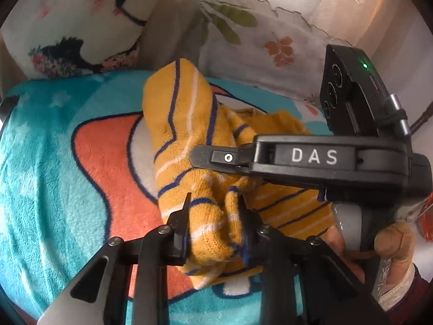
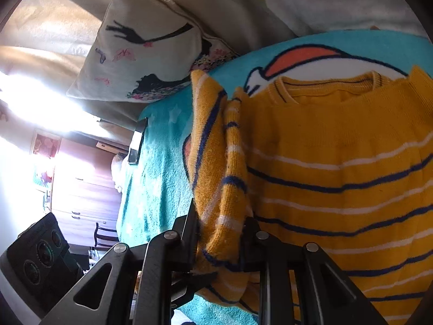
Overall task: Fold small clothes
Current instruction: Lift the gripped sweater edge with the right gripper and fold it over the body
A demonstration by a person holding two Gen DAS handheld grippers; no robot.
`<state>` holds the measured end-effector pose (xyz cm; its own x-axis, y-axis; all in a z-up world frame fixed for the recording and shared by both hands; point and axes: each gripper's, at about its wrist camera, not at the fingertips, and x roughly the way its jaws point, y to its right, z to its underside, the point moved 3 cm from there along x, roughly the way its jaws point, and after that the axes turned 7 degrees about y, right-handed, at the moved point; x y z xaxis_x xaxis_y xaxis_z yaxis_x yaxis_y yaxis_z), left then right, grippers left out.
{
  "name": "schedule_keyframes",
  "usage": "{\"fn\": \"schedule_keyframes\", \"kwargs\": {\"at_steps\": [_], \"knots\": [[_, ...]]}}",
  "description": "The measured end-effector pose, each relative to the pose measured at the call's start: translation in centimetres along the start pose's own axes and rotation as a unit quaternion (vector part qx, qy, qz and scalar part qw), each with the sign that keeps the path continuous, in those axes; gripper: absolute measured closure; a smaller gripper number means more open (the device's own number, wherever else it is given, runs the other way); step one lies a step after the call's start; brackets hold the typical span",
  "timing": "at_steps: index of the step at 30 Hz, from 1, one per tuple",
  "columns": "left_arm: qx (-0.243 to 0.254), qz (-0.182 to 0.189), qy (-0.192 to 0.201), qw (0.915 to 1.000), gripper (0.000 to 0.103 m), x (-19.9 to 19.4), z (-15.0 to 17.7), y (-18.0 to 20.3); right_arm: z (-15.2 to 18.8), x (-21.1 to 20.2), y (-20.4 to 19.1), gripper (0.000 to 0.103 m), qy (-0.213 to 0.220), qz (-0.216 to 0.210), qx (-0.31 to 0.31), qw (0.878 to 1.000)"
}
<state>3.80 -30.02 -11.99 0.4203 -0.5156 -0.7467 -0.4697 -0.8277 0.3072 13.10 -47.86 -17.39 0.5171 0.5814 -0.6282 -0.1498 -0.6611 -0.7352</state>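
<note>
A small mustard-yellow knit sweater [image 2: 338,140] with blue and white stripes lies on a teal fleece blanket [image 1: 48,162]. Its neck opening faces away in the right wrist view. My left gripper [image 1: 213,216] is shut on a bunched fold of the sweater [image 1: 184,124], near its sleeve. My right gripper [image 2: 220,224] is shut on a fold of the sweater's left edge and sleeve. In the left wrist view the right gripper [image 1: 213,157] reaches in from the right, its fingers lying over the sweater just beyond my left fingers.
The blanket [image 2: 157,184] has an orange and white cartoon print. A printed cushion [image 1: 70,24] and a floral pillow [image 1: 257,40] stand behind it. A dark phone [image 2: 138,140] lies at the blanket's far edge. A dresser [image 2: 84,189] stands beyond.
</note>
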Motion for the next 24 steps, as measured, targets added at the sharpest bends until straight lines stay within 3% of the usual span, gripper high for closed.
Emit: {"fn": "schedule_keyframes", "kwargs": {"at_steps": [6,11,19,21,24], "knots": [[0.031,0.06,-0.013,0.9976,0.077,0.6,0.1,6.4,-0.3,-6.2,4.0,0.079,0.051,-0.002,0.026,0.998],[0.067,0.104,-0.046,0.9913,0.077,3.0,1.1,11.9,-0.1,-11.6,9.1,0.079,0.097,0.031,0.057,0.993],[0.086,0.127,-0.095,0.9836,0.077,5.9,2.7,16.5,1.4,-15.7,15.6,0.08,0.121,0.067,0.103,0.985],[0.089,0.135,-0.107,0.981,0.073,5.7,2.7,16.8,1.8,-15.7,17.3,0.08,0.117,0.086,0.102,0.984],[0.088,0.14,-0.103,0.9808,0.057,4.5,2.3,16.3,1.7,-15.0,19.0,0.08,0.112,0.089,0.109,0.984]]}}
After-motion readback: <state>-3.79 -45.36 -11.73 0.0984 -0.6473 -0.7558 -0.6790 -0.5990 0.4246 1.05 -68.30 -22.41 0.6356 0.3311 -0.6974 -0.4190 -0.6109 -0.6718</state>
